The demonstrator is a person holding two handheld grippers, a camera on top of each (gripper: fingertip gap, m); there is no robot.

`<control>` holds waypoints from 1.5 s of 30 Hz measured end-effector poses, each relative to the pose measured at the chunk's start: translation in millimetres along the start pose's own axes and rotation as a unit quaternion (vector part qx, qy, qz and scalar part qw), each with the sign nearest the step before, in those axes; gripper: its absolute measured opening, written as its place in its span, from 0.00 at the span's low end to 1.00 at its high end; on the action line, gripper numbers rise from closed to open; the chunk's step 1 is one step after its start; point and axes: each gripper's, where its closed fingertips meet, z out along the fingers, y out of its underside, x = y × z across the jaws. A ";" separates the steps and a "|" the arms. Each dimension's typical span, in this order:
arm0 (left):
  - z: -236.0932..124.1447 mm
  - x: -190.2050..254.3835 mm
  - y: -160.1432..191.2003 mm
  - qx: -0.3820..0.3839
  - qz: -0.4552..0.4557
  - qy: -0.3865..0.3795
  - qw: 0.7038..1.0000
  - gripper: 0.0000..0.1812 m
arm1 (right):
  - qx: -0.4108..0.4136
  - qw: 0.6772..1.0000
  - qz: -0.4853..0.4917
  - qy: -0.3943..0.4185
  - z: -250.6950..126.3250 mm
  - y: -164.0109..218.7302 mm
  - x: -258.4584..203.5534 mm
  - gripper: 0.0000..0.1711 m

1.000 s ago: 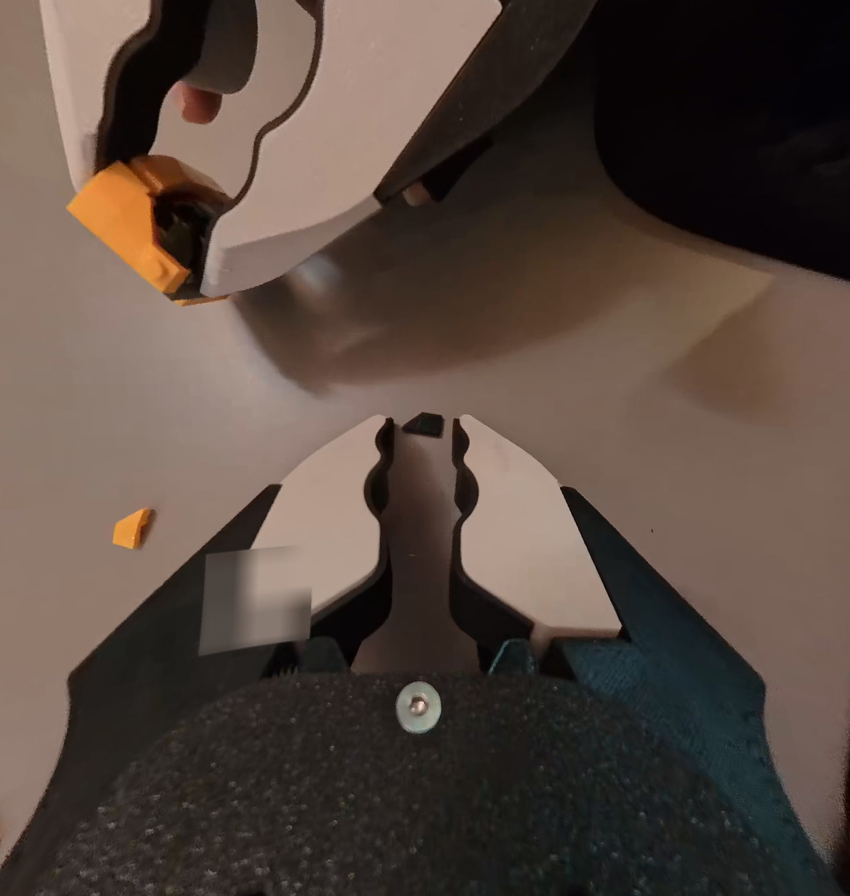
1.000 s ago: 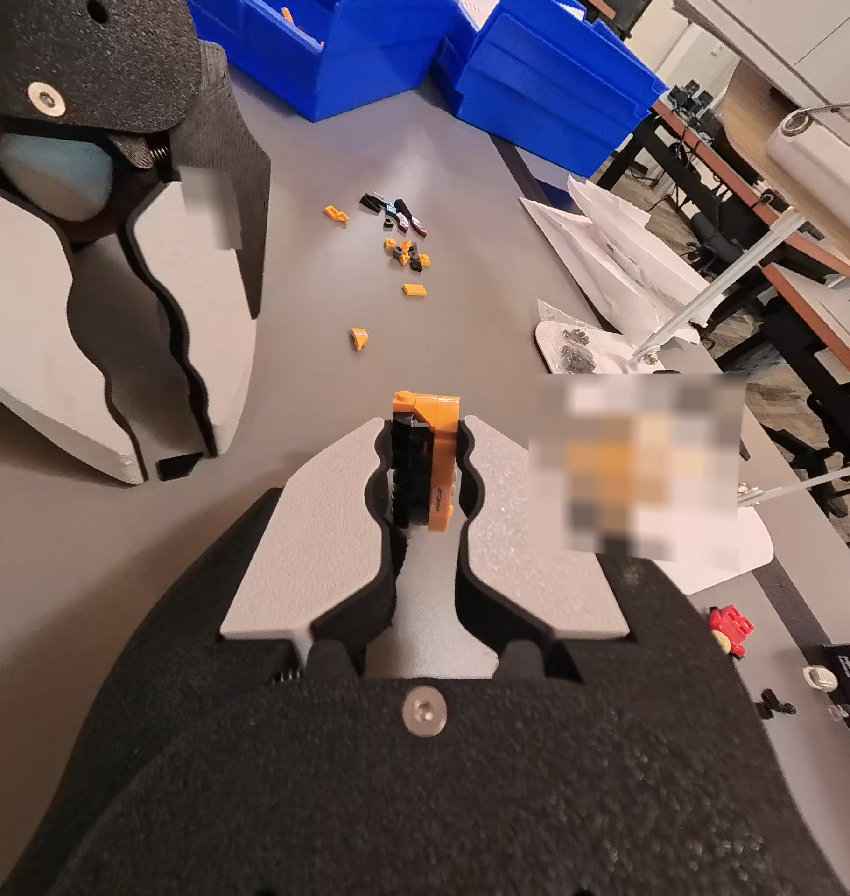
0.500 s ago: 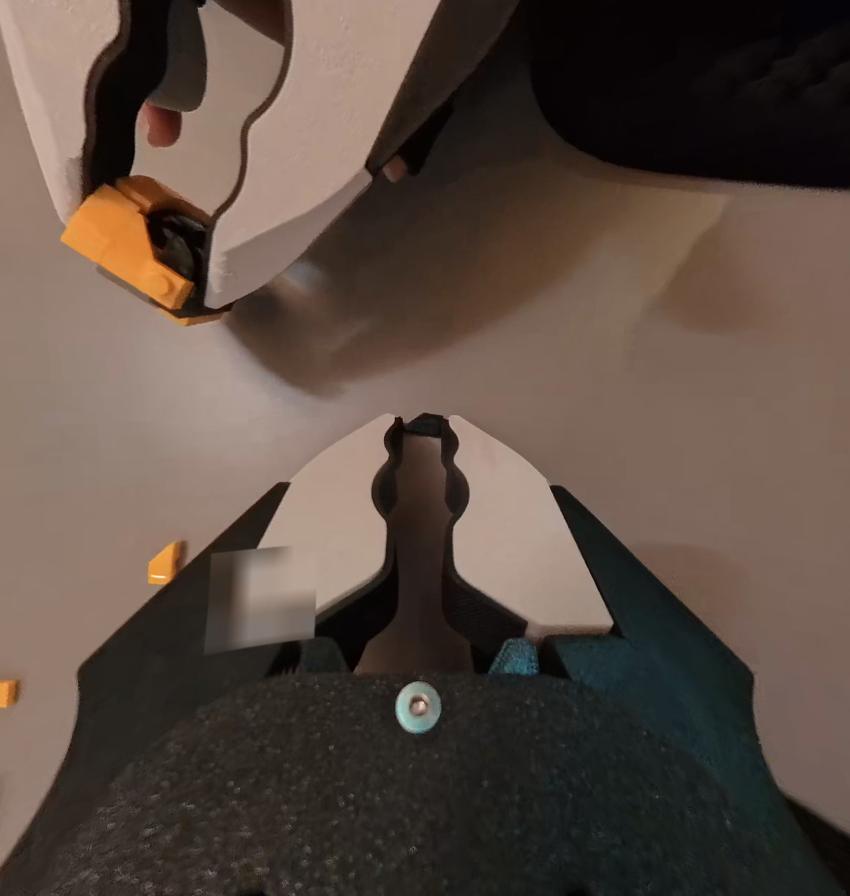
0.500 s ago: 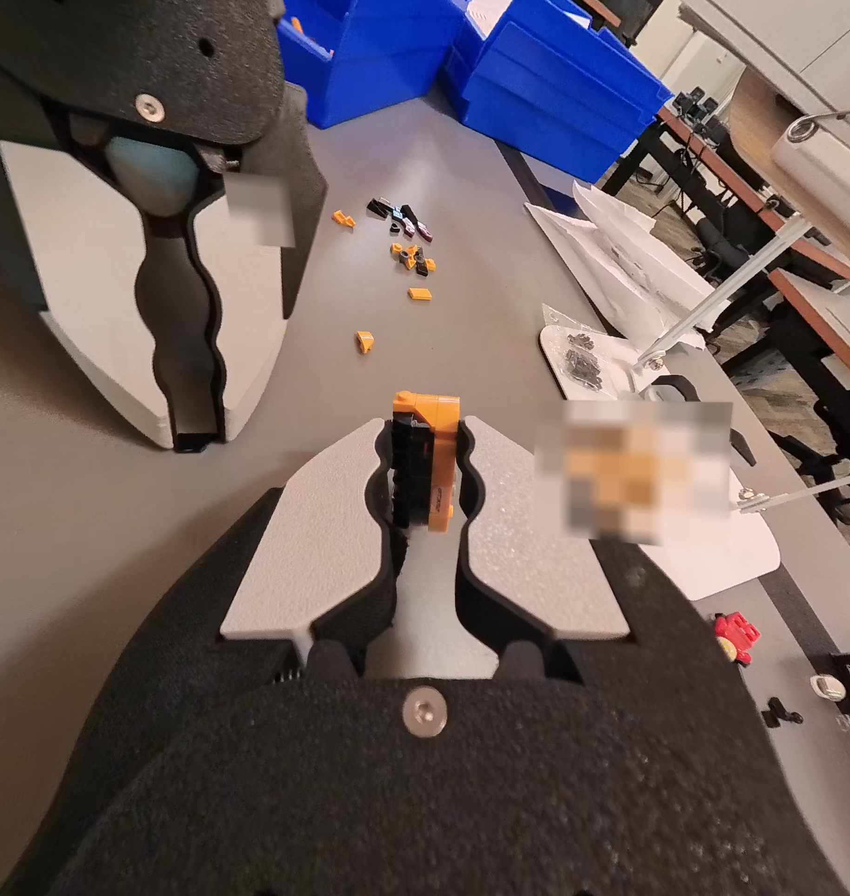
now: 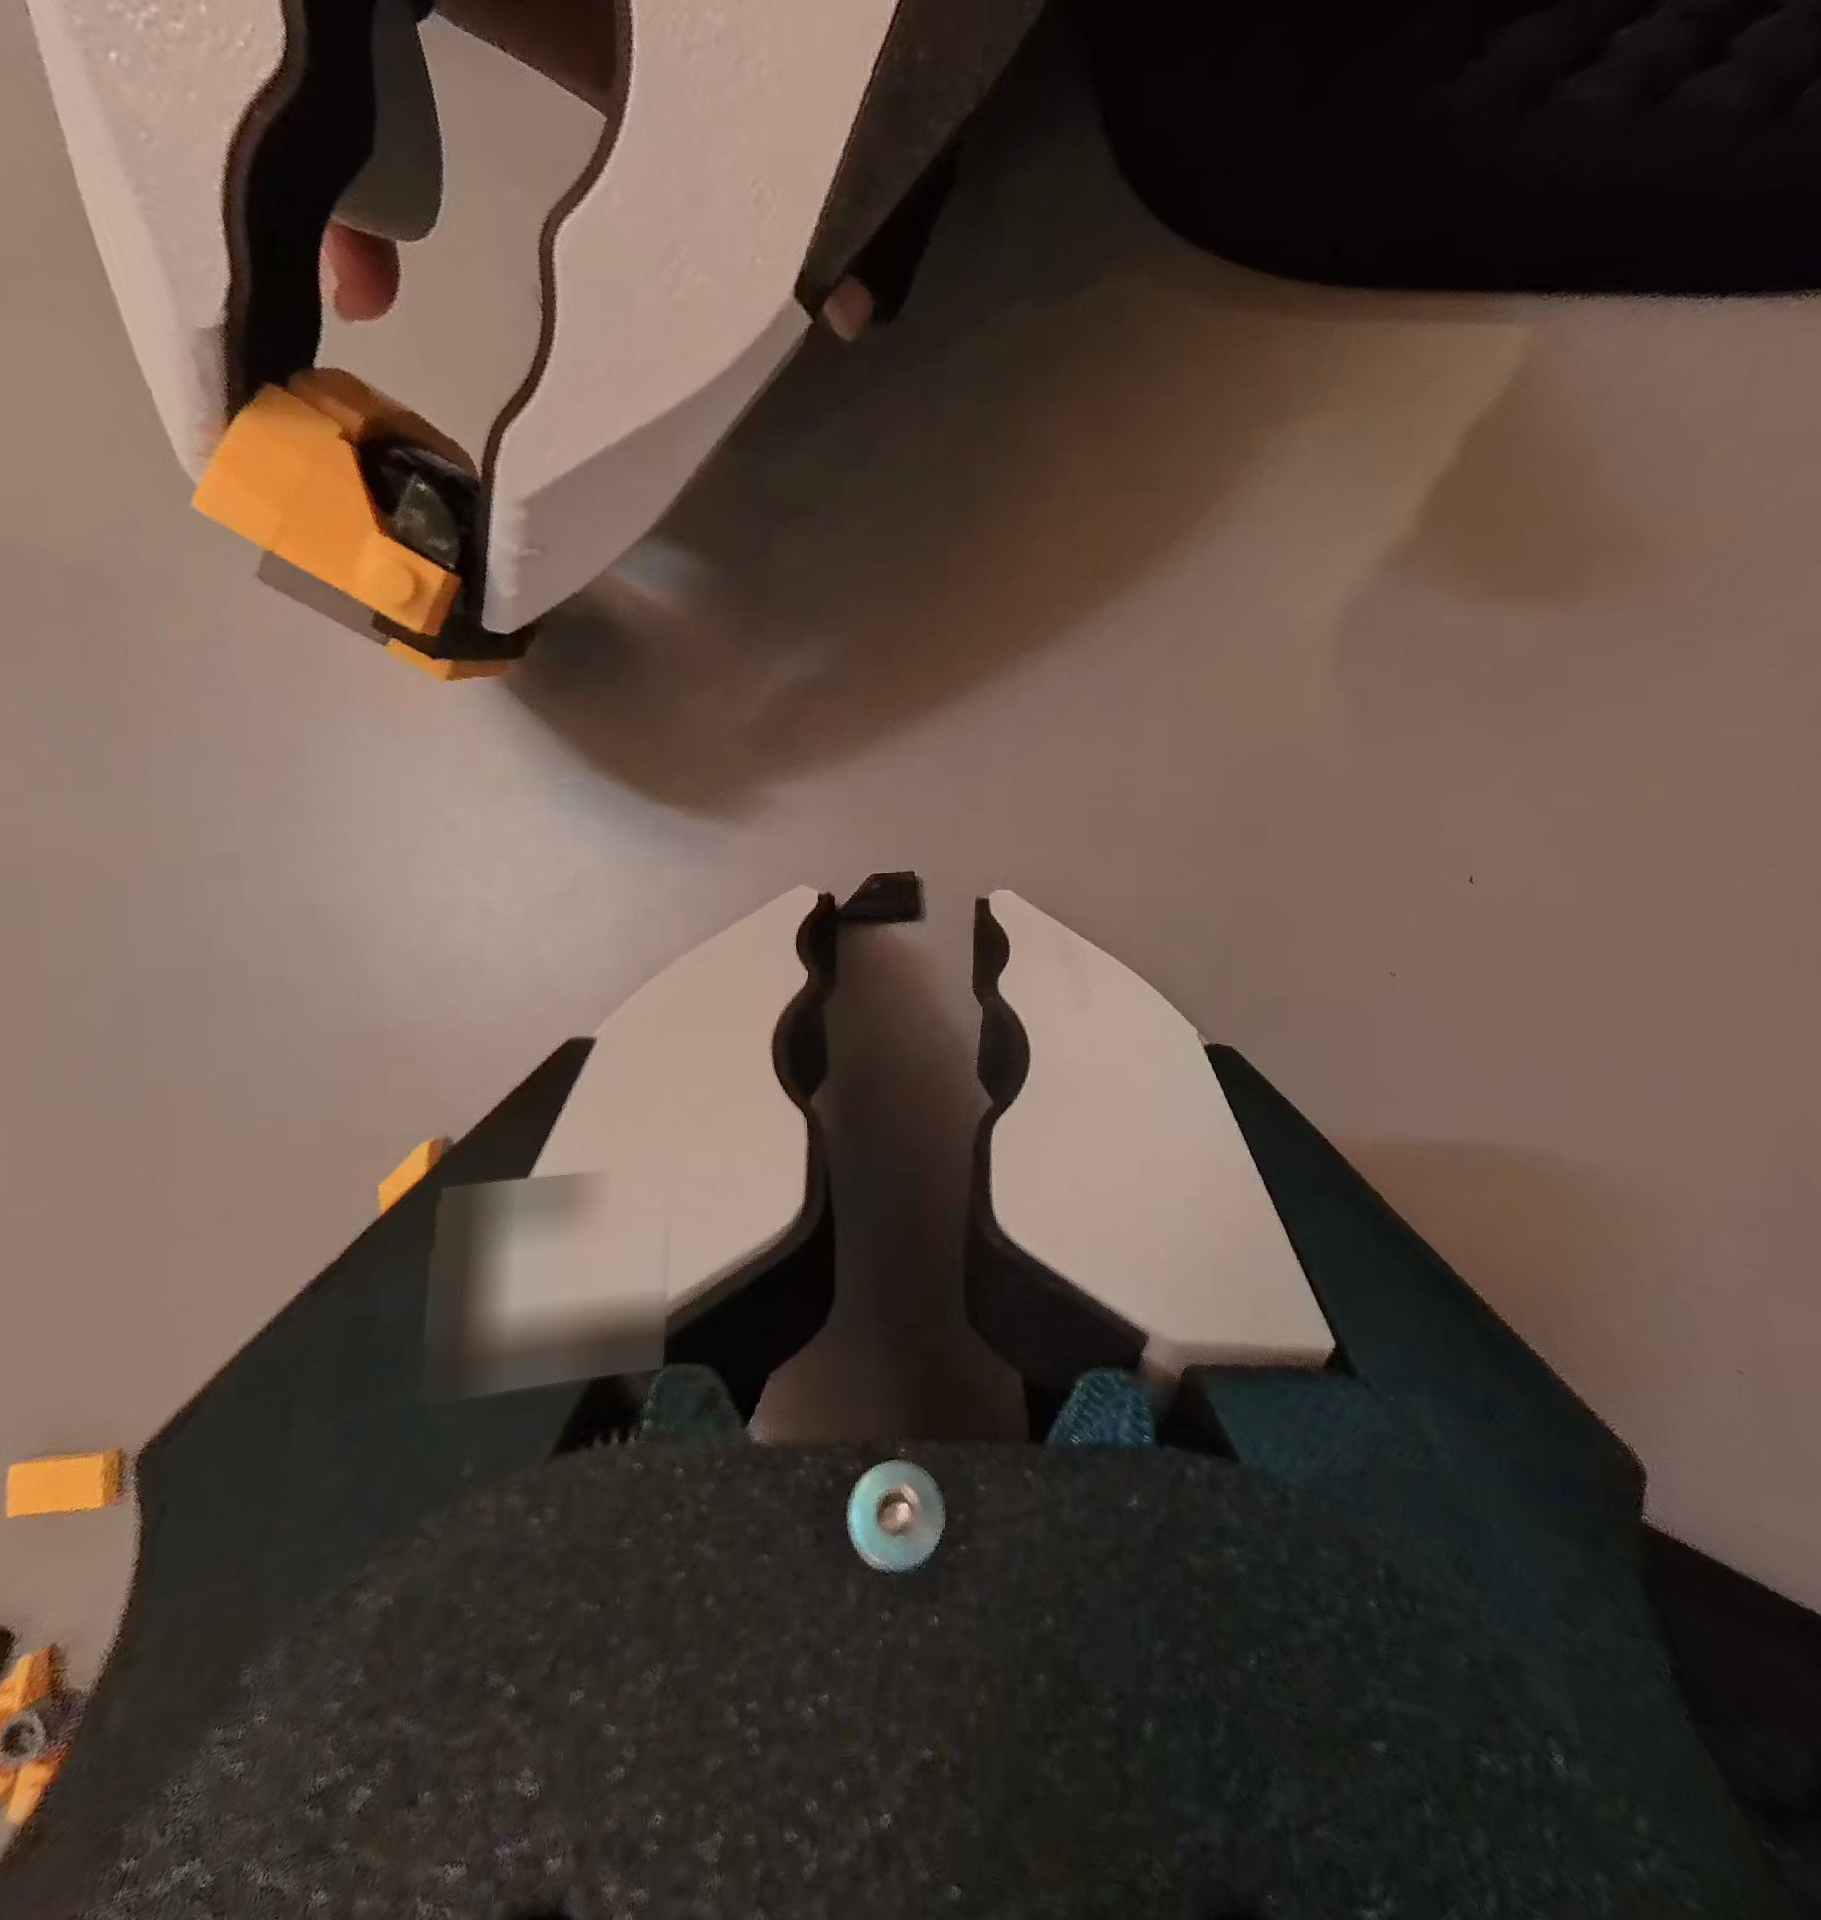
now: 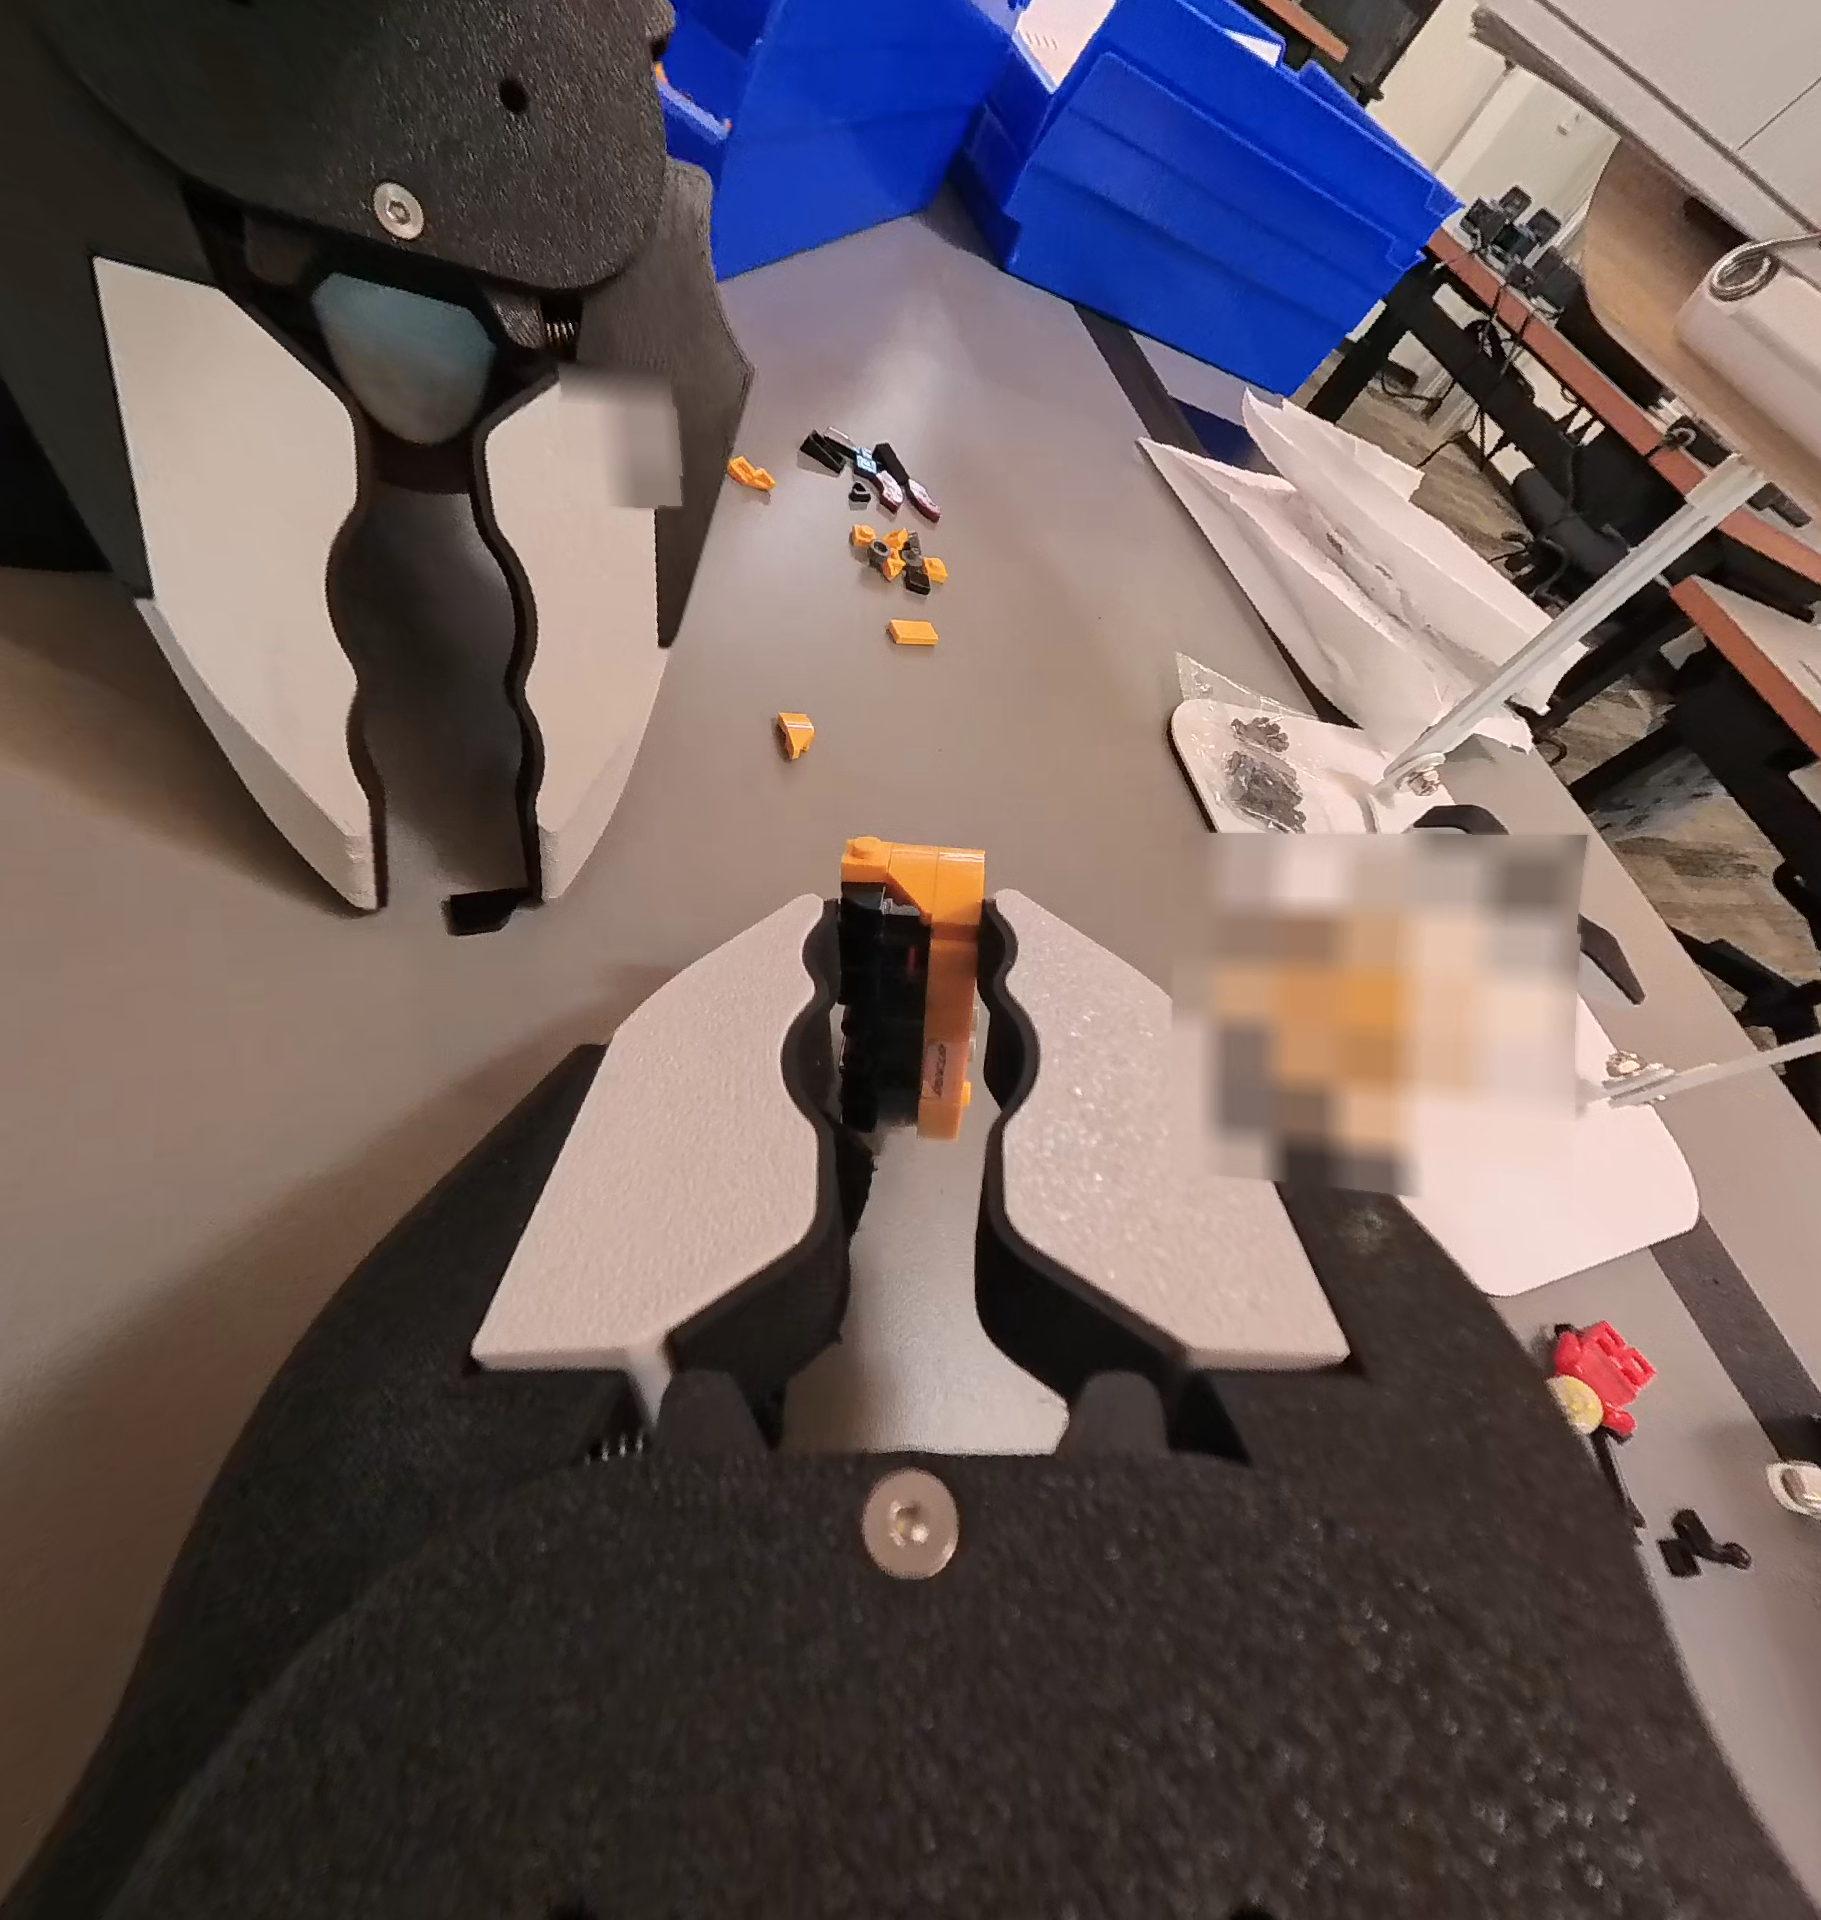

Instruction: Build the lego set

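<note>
Since half a second back our left gripper (image 5: 901, 899) has opened again: jaws were pinched on the small black lego piece (image 5: 885, 899), now they stand apart with the piece loose on the grey tabletop (image 5: 1405, 831), touching or just beside the left fingertip and off the other. Right gripper (image 6: 906, 914) unchanged, clamped on the orange-and-black partial lego assembly (image 6: 911, 987), held on edge with one orange stud at the top. Seen from the left wrist, that assembly (image 5: 355, 530) sits at 11 o'clock, low over the table. Progress, as we judge it: early to mid. One small sub-build exists; the black piece isn't picked or attached. Plenty left: loose orange and black lego bits (image 6: 901, 551) at 12 o'clock in the right view, a flat orange tile (image 6: 911, 632) and an orange wedge (image 6: 795, 732) nearer us. Around: blue plastic bins (image 6: 1145, 156) at 1 o'clock, white paper sheets (image 6: 1332, 561) and a bag of small dark parts (image 6: 1259, 769) at 2, a red minifigure-like bit (image 6: 1602, 1371) at 4. Nothing blocks the two grippers; the main snag is the piece's small size against wide fingertips.
</note>
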 end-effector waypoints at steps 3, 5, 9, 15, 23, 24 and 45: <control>-0.2 -1.4 1.2 -0.002 -0.010 -0.009 1.000 0.14 | 0.000 1.000 -0.001 -0.001 0.2 0.0 -0.6 0.15; 0.5 -3.0 0.6 0.001 -0.022 -0.012 1.000 0.13 | 0.000 1.000 -0.001 -0.003 0.2 -0.1 -1.4 0.15; 2.3 -7.1 -1.4 0.006 -0.042 -0.022 0.999 0.11 | 0.001 1.000 -0.002 -0.008 0.4 -0.5 -3.2 0.15; 3.2 -7.7 -2.7 0.014 -0.042 -0.023 0.999 0.08 | 0.009 1.000 0.006 -0.021 -0.1 -2.7 -6.5 0.15; -0.1 -9.0 -0.7 0.023 -0.025 -0.020 0.999 0.06 | 0.029 0.997 0.044 -0.051 -2.3 -7.2 -10.4 0.15; -1.3 -9.5 -1.4 0.027 -0.023 -0.021 0.999 0.06 | 0.030 0.997 0.046 -0.053 -2.3 -7.1 -10.5 0.15; -52.2 -15.8 -48.3 0.104 0.063 -0.006 0.993 0.06 | 0.073 0.977 0.128 -0.152 -9.7 -23.1 -30.2 0.15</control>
